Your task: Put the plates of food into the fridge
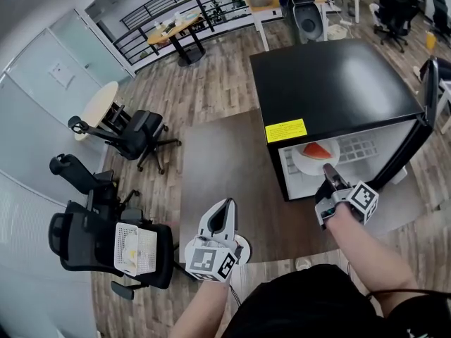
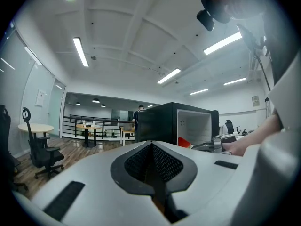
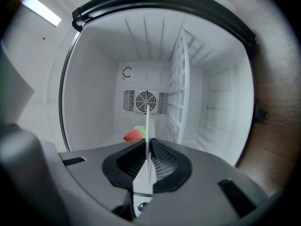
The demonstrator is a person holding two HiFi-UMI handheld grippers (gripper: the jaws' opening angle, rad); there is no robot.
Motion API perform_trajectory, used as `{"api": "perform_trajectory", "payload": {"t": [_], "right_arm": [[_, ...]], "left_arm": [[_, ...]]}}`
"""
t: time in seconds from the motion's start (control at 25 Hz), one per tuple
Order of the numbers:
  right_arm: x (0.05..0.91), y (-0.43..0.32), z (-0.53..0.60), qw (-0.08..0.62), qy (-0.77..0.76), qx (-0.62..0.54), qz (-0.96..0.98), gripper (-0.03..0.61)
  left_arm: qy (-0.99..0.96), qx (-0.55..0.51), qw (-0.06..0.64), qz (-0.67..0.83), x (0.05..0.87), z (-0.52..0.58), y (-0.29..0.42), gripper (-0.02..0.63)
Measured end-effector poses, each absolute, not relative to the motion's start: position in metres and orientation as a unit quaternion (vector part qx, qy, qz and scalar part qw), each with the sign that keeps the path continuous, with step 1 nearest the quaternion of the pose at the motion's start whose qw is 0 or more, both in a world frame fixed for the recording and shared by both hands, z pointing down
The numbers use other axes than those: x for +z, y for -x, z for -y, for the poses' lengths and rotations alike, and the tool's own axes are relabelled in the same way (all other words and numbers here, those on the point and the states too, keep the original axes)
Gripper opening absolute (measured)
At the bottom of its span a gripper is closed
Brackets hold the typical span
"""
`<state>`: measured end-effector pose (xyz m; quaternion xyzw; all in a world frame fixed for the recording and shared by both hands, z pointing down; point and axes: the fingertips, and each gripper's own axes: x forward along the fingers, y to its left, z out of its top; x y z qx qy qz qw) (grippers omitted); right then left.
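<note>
A black mini fridge (image 1: 331, 83) stands with its door (image 1: 430, 90) swung open to the right. My right gripper (image 1: 330, 178) is shut on the rim of a white plate (image 1: 316, 159) that carries a red watermelon slice (image 1: 317, 151), and the plate sits in the fridge's mouth. In the right gripper view the plate (image 3: 147, 126) shows edge-on between the pads, with the slice (image 3: 134, 134) beyond it inside the white cavity. My left gripper (image 1: 225, 210) hangs further left, away from the fridge, shut with nothing in it. Its own view shows the fridge (image 2: 155, 124) ahead.
A wire shelf (image 3: 181, 93) and a fan grille (image 3: 146, 100) line the fridge's inside. The fridge rests on a grey-brown surface (image 1: 218, 167). Black office chairs (image 1: 134, 136) stand at the left, one bearing a white basket (image 1: 135, 248). Tables (image 1: 173, 27) are far behind.
</note>
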<state>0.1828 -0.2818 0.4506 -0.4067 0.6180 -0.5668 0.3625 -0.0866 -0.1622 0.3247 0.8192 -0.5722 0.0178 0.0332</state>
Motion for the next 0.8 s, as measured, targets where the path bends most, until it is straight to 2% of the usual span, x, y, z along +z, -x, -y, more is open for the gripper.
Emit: {"api": "perform_trajectory", "payload": {"t": [0.8], "right_arm": [[0.466,-0.158,0.311,0.351,0.411,-0.589,-0.600,0.026]], "left_arm": [[-0.809,0.040,0.036,0.586,0.328,0.187,0.087,0.005]]}}
